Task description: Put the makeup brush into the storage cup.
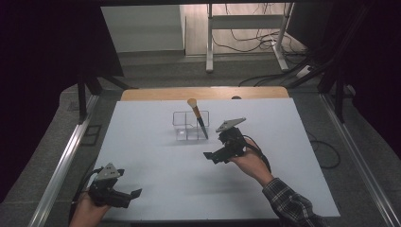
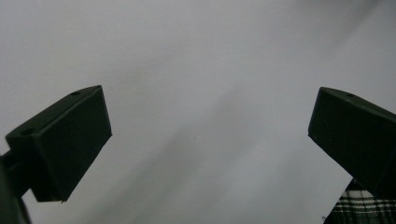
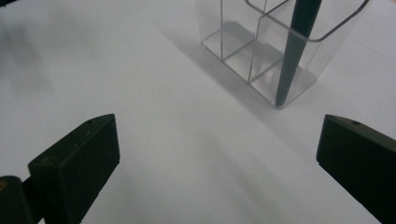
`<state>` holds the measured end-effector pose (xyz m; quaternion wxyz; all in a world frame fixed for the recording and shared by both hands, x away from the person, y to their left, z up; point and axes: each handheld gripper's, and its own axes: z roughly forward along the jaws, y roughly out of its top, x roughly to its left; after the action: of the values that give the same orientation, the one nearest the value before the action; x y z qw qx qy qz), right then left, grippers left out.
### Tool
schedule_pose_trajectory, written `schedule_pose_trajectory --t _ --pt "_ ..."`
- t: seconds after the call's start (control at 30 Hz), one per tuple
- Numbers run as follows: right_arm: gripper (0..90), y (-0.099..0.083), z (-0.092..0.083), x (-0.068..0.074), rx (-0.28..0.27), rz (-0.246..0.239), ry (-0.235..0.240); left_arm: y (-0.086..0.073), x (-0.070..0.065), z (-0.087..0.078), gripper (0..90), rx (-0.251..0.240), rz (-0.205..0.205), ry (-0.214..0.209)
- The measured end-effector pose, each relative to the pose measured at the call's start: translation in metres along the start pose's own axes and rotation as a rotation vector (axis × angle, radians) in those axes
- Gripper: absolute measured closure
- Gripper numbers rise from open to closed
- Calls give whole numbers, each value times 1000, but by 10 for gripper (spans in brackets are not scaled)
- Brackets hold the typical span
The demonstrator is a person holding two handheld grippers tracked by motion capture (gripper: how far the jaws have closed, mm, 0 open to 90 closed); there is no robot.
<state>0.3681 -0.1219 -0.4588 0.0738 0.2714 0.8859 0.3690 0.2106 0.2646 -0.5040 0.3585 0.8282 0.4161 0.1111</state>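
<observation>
Brush (image 1: pixel 197 116) sits tilted in the clear organizer (image 1: pixel 185 126), mid-frame on the white table (image 1: pixel 156 165). Right gripper (image 1: pixel 213 156) just lower right of it, jaws released; left gripper (image 1: pixel 130 196) lower left, also spread, nothing held.

L gripper (image 1: pixel 124 197) is sitting low at the near-left w/ jaws gaping wide, held in the left hand (image 1: pixel 87 213). R gripper (image 1: pixel 213 157) is hovering mid-right, jaws also spread wide, right hand (image 1: pixel 250 163) gripping it, plaid sleeve (image 1: pixel 291 204) trailing behind.
</observation>
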Motion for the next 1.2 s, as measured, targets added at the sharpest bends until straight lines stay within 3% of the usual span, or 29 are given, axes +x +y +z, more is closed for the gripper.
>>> schedule_pose_trajectory --t 0.6,1.2 --pt "0 -25 -12 0 30 -10 -17 0 0 0 0 -1 3 2" --pt "0 -51 -25 10 63 -10 -18 1 -1 0 0 2 6 -3"
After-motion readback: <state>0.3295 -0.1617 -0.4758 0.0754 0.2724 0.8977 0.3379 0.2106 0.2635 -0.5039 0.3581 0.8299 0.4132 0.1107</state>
